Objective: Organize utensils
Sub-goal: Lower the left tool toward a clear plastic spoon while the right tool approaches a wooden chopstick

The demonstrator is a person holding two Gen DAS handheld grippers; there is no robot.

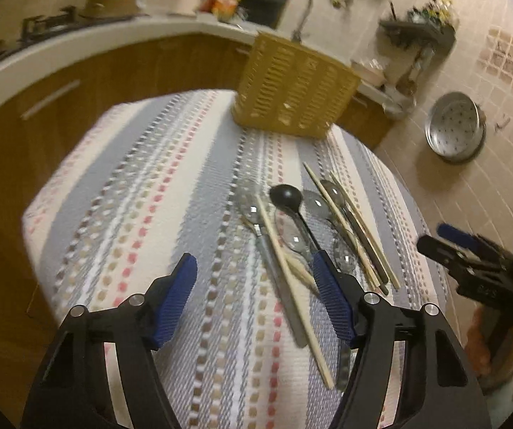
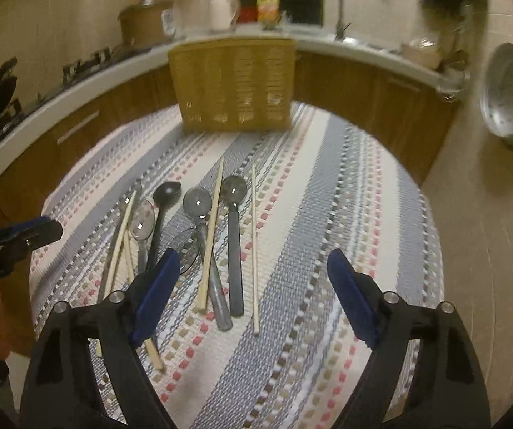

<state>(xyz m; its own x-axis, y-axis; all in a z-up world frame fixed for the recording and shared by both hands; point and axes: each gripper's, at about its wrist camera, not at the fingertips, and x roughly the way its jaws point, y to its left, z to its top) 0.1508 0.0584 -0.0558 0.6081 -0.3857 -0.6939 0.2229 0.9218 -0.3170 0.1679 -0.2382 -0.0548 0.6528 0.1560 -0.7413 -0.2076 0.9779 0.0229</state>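
Several spoons and wooden chopsticks lie loose on a striped cloth [image 1: 156, 193]. A black spoon [image 1: 287, 196] [image 2: 165, 193], clear spoons [image 2: 196, 200] and chopsticks [image 1: 292, 286] [image 2: 212, 236] lie together. A yellow slotted utensil basket [image 1: 292, 89] [image 2: 233, 85] stands upright at the table's far edge. My left gripper [image 1: 256, 279] is open and empty, just left of the utensils. My right gripper [image 2: 253, 271] is open and empty, hovering over the utensils' handle ends; it also shows in the left wrist view [image 1: 471, 250].
The table sits in front of a wooden kitchen counter [image 2: 88, 114] with a sink tap [image 2: 335, 0] and pots. A metal steamer pan [image 1: 456, 128] [image 2: 510, 93] hangs on the tiled wall to the right. One chopstick [image 2: 254, 250] lies apart, to the right.
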